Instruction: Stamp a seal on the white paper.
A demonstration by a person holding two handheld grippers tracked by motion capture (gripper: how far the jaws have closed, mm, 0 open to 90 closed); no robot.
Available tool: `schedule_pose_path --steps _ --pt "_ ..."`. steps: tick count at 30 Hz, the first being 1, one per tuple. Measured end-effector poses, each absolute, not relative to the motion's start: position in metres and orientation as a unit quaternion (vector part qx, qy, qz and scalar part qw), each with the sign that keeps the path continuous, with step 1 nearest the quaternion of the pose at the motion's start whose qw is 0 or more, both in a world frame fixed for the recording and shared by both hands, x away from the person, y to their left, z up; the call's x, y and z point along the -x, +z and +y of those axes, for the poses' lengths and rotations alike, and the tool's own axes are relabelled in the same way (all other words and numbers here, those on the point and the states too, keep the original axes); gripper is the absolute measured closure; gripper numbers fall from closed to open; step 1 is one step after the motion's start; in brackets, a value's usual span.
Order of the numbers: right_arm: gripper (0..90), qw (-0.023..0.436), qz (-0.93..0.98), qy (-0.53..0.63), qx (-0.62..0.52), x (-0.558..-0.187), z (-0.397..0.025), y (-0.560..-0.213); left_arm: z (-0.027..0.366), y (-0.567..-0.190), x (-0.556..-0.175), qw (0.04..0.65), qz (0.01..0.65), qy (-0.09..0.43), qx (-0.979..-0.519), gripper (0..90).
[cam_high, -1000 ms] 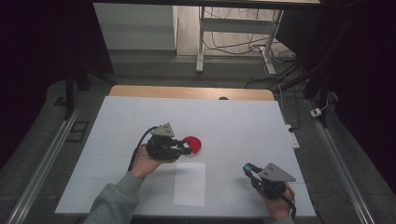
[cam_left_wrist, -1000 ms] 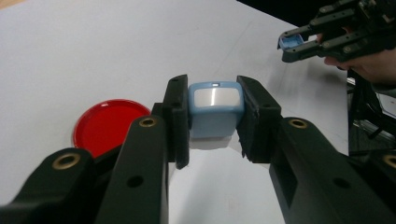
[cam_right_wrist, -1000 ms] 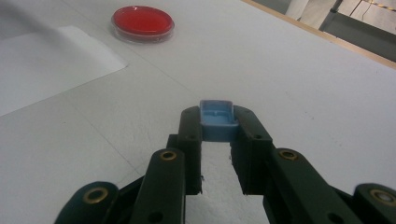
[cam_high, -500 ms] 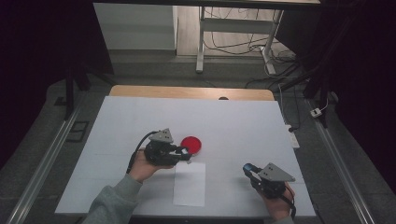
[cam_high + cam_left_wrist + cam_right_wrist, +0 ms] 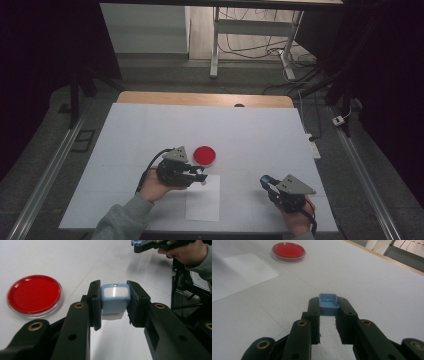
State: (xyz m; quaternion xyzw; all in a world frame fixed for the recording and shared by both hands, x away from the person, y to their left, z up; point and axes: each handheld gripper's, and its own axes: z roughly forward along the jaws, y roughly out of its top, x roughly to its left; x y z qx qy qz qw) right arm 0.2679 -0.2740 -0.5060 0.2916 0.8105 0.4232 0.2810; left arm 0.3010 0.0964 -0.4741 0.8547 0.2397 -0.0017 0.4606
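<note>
Nearby, red dish [image 5: 205, 155] beside white sheet [image 5: 203, 198].

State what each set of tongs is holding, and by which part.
Left tongs clamp a blue stamp-like block by its two opposite sides. Right tongs grip a small blue open cap by its side walls.

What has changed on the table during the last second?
The left hand-held gripper moved toward the person and slightly right, away from the red dish, to the paper's top edge, carrying the blue stamp. The dish, the paper and the right hand-held gripper with its blue cap stayed.
</note>
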Motion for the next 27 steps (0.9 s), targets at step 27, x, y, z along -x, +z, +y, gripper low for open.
schedule_pose_path --steps 27 --pt "73.8 0.282 0.812 0.420 -0.291 -0.268 -0.272 -0.507 0.087 -0.497 -0.288 0.442 0.248 -0.003 -0.862 67.0"
